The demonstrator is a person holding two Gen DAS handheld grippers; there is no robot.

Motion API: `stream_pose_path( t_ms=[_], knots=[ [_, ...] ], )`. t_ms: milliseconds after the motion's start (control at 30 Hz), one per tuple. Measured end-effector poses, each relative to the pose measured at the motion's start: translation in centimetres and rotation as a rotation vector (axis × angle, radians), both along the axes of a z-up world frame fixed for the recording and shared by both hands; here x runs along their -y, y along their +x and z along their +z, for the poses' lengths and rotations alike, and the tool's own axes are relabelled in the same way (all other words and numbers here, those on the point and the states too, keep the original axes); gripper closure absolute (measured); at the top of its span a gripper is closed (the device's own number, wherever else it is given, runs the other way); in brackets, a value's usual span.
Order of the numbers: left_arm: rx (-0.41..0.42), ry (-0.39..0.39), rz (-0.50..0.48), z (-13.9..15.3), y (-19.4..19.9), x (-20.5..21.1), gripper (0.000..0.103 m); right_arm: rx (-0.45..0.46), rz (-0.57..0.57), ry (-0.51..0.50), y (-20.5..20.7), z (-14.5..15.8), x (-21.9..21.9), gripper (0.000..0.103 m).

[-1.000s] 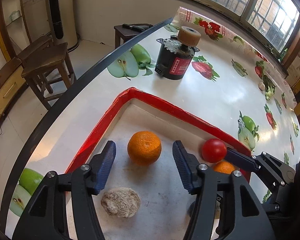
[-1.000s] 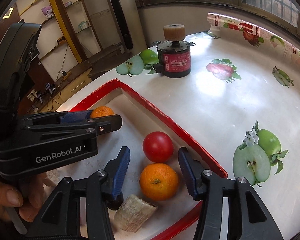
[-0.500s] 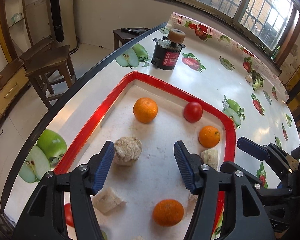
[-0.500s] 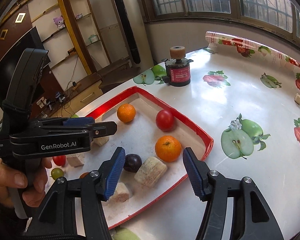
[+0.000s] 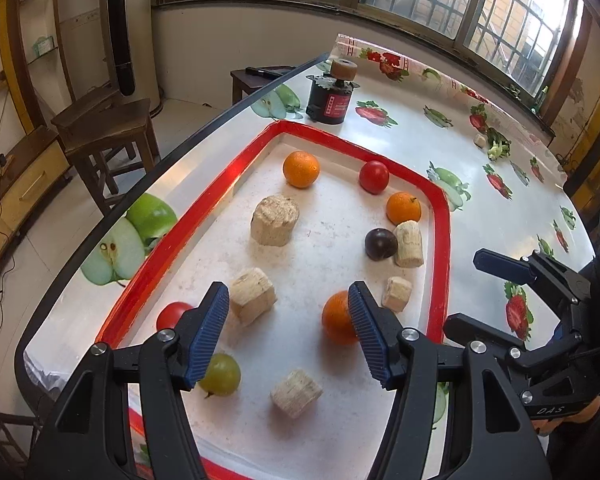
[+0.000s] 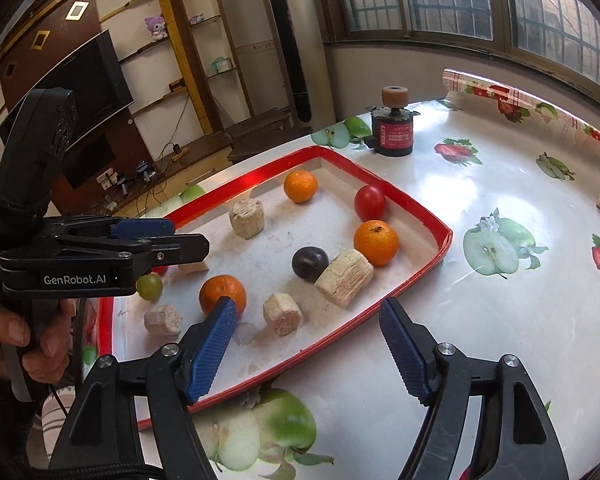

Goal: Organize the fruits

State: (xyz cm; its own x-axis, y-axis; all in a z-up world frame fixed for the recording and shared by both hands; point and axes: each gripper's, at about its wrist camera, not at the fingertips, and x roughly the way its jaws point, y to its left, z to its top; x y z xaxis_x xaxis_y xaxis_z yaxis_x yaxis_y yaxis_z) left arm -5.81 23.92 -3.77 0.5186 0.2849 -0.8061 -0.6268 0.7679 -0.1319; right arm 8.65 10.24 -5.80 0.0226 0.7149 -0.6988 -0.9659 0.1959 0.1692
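Note:
A red-rimmed tray (image 5: 444, 224) (image 6: 412, 200) holds three oranges, at the far end (image 5: 301, 169) (image 6: 300, 186), at the right (image 5: 403, 207) (image 6: 376, 242) and near me (image 5: 337, 322) (image 6: 222, 294). It also holds two tomatoes (image 5: 374, 176) (image 5: 171, 314), a dark plum (image 5: 380, 243) (image 6: 310, 263), a green grape (image 5: 220, 374) (image 6: 149, 286) and several beige blocks (image 5: 275, 220). My left gripper (image 5: 288, 334) is open and empty above the tray's near end. My right gripper (image 6: 306, 354) is open and empty above the tray's right rim.
A black-and-red motor with a cork wheel (image 5: 332, 96) (image 6: 394, 128) stands on the fruit-print tablecloth beyond the tray. Wooden stools (image 5: 104, 128) stand left of the table edge. Small scraps (image 5: 492, 146) lie at the far right.
Both grippers have pulled back and up from the tray, so more of the tray and fruit shows. Both stay open and empty.

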Motion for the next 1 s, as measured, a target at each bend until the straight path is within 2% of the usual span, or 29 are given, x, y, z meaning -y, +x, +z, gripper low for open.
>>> stream_pose_path(
  t_ms=[67, 133, 167, 200, 467, 800, 1000],
  knots=[
    [0.002, 0.014, -0.001, 0.1, -0.7, 0.6, 0.041, 0.025, 0.025, -0.003, -0.4, 0.0, 0.5, 0.021],
    [-0.001, 0.032, 0.003, 0.2, -1.4, 1.2, 0.034, 0.033, 0.053, -0.007, -0.8, 0.0, 1.1, 0.02],
    [0.0, 0.041, 0.005, 0.2, -1.9, 1.6, 0.027, 0.032, 0.065, -0.009, -0.9, -0.1, 1.4, 0.019],
    [0.005, 0.047, 0.002, 0.3, -2.3, 1.9, 0.026, 0.031, 0.075, -0.012, -1.0, -0.1, 1.6, 0.019],
    [-0.014, 0.107, -0.038, 0.4, -4.5, 5.1, 0.026, 0.032, 0.187, -0.033, -2.5, 0.0, 3.5, 0.018],
    [0.054, 0.143, -0.052, 1.3, -7.2, 7.3, 0.026, 0.071, 0.265, 0.0, -5.1, 0.9, 6.8, 0.017],
    [0.075, 0.167, -0.06, 2.0, -8.8, 8.6, 0.026, 0.093, 0.292, -0.012, -5.9, 0.3, 8.2, 0.015]
  ],
)
